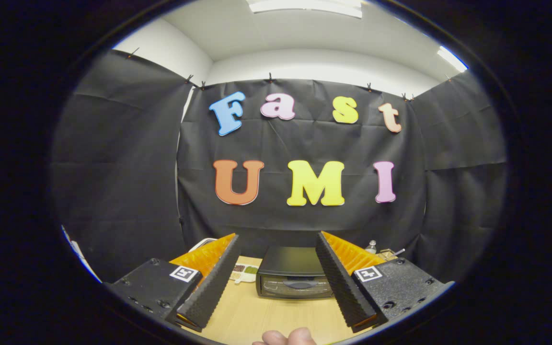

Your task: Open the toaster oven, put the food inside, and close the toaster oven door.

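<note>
Hand: fingertips of a person's hand show at the near edge of the surface, below and between the two fingers; the rest of the hand is out of sight.

Claw: held level above the surface, pointing at the back wall. Fingers spread wide, nothing between them, touching nothing.

Toaster oven: dark box standing toward the far edge of the surface, beyond the fingertips and framed in the gap between them. Door shut, handle facing the claw.

Food tray: pale divided dish with dark and green portions, just beside the toaster oven on its left, partly hidden by the left finger.

Bottle: small, by the far right corner, behind the right finger.
</note>
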Motion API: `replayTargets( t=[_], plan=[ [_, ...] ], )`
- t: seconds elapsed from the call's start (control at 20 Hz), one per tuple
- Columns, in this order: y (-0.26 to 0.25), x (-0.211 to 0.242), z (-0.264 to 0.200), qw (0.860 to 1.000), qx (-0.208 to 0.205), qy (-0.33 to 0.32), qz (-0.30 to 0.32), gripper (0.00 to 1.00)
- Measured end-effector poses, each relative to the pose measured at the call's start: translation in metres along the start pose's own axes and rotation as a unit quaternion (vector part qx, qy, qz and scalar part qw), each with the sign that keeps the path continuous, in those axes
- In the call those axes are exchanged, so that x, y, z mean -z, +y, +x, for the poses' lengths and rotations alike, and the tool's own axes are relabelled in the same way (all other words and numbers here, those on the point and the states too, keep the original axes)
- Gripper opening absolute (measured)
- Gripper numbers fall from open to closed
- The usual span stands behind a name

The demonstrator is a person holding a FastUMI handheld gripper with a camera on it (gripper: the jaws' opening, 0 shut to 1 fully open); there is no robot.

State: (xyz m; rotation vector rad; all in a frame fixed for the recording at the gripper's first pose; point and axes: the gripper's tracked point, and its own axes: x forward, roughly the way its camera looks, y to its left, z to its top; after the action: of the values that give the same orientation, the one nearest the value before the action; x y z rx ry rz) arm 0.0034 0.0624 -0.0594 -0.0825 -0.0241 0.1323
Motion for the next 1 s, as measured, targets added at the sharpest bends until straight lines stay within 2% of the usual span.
replayTargets(
  t=[0.3,0.65,0.8,1.0],
  plan=[
    [0.0,0.014,0.029,1.0,-0.022,0.006,0.006,1.0],
    [-0.056,0.042,0.085,1.0,0.001,0.02,0.0,1.0],
    [-0.082,0.077,0.112,0.999,0.013,0.05,0.002,1.0],
    [-0.098,0.155,0.155,0.993,0.02,0.116,0.023,1.0]
  ],
)
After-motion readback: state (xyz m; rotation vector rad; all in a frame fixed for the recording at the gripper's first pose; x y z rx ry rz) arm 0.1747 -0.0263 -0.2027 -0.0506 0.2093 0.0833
